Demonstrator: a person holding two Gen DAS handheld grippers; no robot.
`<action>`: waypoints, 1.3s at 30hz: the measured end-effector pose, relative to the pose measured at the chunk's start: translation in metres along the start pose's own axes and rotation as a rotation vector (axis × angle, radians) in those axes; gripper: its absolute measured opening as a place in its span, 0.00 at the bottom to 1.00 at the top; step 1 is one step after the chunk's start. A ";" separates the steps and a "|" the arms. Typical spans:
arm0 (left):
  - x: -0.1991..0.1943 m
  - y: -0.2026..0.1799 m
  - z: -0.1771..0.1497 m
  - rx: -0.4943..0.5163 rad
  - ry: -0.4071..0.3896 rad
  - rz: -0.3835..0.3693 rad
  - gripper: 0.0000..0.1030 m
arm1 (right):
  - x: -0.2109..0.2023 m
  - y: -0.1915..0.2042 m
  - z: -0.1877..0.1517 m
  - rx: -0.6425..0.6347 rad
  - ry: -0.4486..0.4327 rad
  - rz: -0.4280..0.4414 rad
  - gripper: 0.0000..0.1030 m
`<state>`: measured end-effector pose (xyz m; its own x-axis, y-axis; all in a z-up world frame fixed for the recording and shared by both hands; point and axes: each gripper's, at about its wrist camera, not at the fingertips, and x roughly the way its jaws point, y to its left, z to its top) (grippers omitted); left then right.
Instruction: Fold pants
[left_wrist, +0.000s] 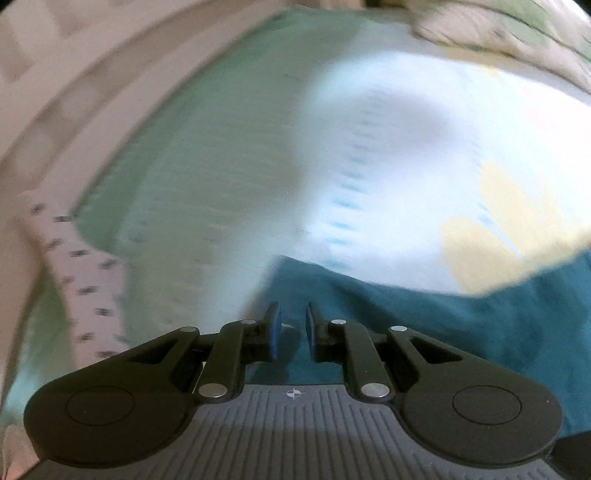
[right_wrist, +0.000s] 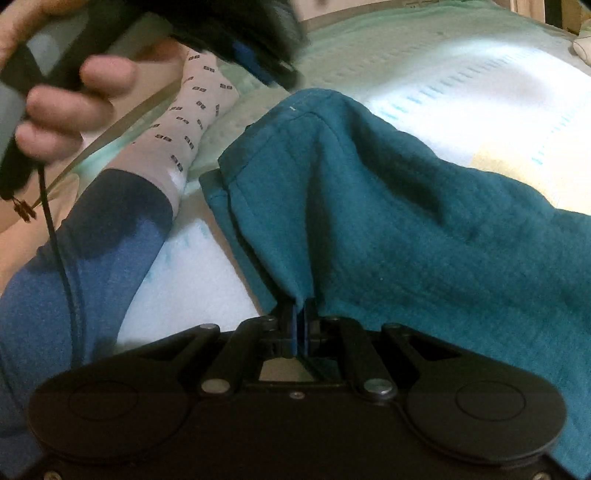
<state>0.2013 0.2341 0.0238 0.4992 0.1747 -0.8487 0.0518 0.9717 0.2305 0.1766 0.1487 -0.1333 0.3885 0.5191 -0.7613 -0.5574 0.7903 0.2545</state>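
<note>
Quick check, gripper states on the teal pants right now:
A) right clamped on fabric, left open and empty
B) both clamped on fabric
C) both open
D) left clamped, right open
A: the right gripper has its jaws shut with a pinch of the teal pants between them, while the left gripper shows a clear gap with nothing held.

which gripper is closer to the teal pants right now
Right. The right gripper is shut on a pinch of the teal pants; the left gripper hangs open above them, touching nothing.
</note>
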 end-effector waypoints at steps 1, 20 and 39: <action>0.004 -0.008 -0.003 0.016 0.013 -0.026 0.15 | 0.001 0.000 -0.001 0.001 -0.002 0.001 0.11; 0.037 -0.034 -0.053 0.065 0.128 0.016 0.14 | -0.101 -0.056 -0.041 -0.047 -0.043 -0.211 0.45; 0.049 -0.025 -0.037 -0.022 0.187 0.013 0.14 | -0.114 -0.091 -0.103 -0.103 0.055 -0.392 0.06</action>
<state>0.1926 0.2245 -0.0409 0.3299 0.2114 -0.9200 0.0264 0.9722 0.2328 0.1072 -0.0165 -0.1313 0.5479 0.1643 -0.8203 -0.4464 0.8867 -0.1205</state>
